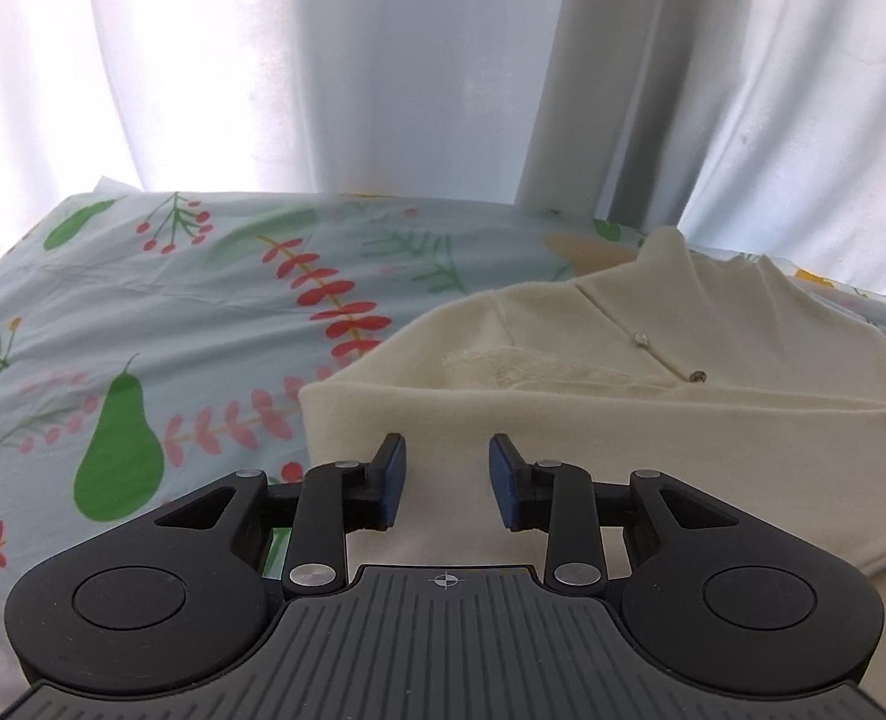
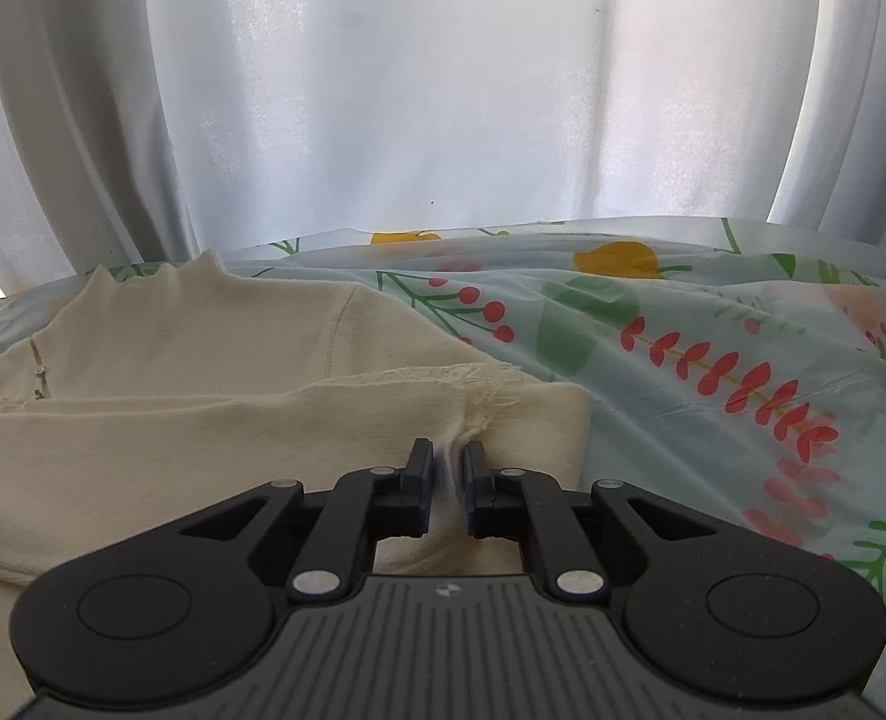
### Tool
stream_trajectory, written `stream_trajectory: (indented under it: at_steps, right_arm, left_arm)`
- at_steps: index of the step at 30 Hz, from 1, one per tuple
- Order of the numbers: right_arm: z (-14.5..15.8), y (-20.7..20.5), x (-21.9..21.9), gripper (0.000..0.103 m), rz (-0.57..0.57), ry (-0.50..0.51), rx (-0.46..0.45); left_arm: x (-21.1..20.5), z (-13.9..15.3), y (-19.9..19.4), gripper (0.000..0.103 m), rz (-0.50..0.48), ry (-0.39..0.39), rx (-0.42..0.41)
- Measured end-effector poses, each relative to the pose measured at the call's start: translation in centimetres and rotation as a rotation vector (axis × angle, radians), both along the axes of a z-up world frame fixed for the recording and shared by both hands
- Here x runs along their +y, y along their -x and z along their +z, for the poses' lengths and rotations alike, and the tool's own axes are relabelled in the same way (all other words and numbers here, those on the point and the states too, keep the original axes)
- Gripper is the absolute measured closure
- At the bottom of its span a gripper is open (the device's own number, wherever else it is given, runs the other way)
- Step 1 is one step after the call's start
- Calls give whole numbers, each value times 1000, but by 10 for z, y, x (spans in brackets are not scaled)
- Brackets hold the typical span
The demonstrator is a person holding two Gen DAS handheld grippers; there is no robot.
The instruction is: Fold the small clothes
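Observation:
A cream high-neck garment (image 1: 592, 420) lies on the table, its lower part folded up over the chest and its collar (image 1: 670, 258) pointing toward the curtain. My left gripper (image 1: 447, 459) hovers open over the folded edge near the garment's left side, with only flat cloth between its blue pads (image 1: 393, 480). In the right wrist view the same garment (image 2: 203, 438) fills the lower left. My right gripper (image 2: 447, 462) is shut on a raised pinch of its cloth, just below the frayed hem (image 2: 484, 390) near the right edge.
A pale blue tablecloth (image 1: 203, 300) printed with pears, leaves and red berries covers the table (image 2: 712, 360). White curtains (image 1: 263, 72) hang close behind the far edge (image 2: 443, 90). A grey-white column of curtain folds (image 1: 592, 90) stands behind the collar.

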State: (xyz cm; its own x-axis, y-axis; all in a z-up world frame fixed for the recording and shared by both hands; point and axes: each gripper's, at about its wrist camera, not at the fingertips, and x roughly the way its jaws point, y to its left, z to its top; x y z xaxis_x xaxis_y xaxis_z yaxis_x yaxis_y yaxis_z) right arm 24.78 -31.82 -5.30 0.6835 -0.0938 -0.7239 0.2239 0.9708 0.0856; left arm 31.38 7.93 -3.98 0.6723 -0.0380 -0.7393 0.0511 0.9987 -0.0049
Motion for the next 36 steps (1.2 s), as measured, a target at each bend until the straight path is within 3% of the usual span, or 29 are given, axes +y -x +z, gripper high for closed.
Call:
stream_trajectory:
  at_steps: [2,5,8,12,15,18,24,27,30,32,36]
  right_arm:
    - [11,19,0,70,34,-22,-32]
    - [29,68,10,61,128,-65,-80]
    - [42,122,24,51,226,-148,-65]
    - [46,204,40,51,310,-303,20]
    - [38,254,46,51,282,-281,92]
    - [29,284,33,51,199,-322,150]
    - [18,309,10,53,111,-289,235]
    - [11,319,4,56,109,-329,255]
    - [7,321,5,63,123,-366,255]
    - [5,320,7,75,136,-386,258]
    - [4,318,10,89,137,-380,268]
  left_arm:
    - [0,11,21,62,-30,-10,1]
    - [1,29,61,54,-78,0,21]
    - [3,43,106,49,-105,32,66]
    - [7,49,175,44,-126,60,117]
    - [8,35,211,44,-135,34,209]
    - [16,15,235,45,-130,19,312]
    - [46,2,273,54,-63,99,414]
    - [56,1,284,57,-67,170,442]
    - [60,1,290,70,-77,217,462]
    - [62,1,293,79,-75,230,482]
    - [66,0,297,84,-99,259,495]
